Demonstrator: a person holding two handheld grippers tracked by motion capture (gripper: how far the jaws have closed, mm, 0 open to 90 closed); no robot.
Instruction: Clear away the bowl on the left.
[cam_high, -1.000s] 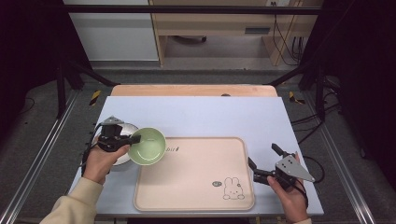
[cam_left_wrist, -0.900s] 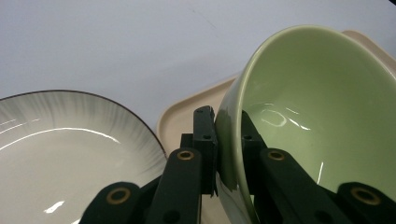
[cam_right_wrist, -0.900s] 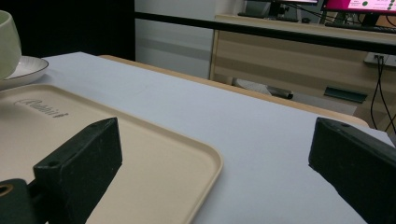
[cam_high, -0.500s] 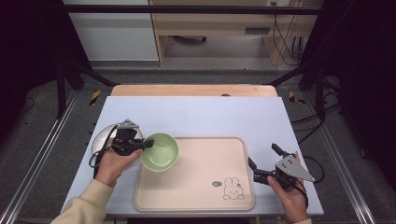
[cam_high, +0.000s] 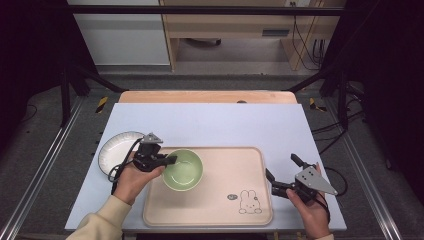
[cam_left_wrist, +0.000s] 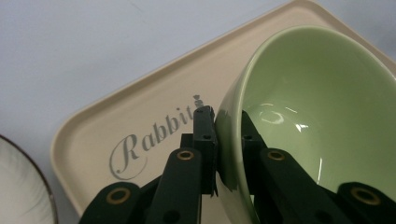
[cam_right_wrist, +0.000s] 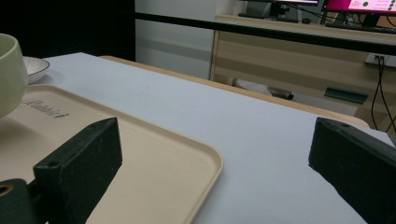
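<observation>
1. The left gripper (cam_high: 167, 161) has its jaws clamped across the green bowl's (cam_high: 183, 169) rim, one inside and one outside, probably for a firm carry.
2. The bowl sits tilted over the tray's (cam_high: 220, 212) left end, near the white plate (cam_high: 114, 151).
3. The right gripper (cam_high: 281, 174) waits, jaws wide apart, beside the tray's right edge.

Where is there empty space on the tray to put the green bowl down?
The tray is bare across its middle and right, between the green bowl and the rabbit picture, and along its far edge. The table behind the tray is bare too. It is crowded at the left, where the left gripper grips the bowl's rim beside the white plate.
</observation>
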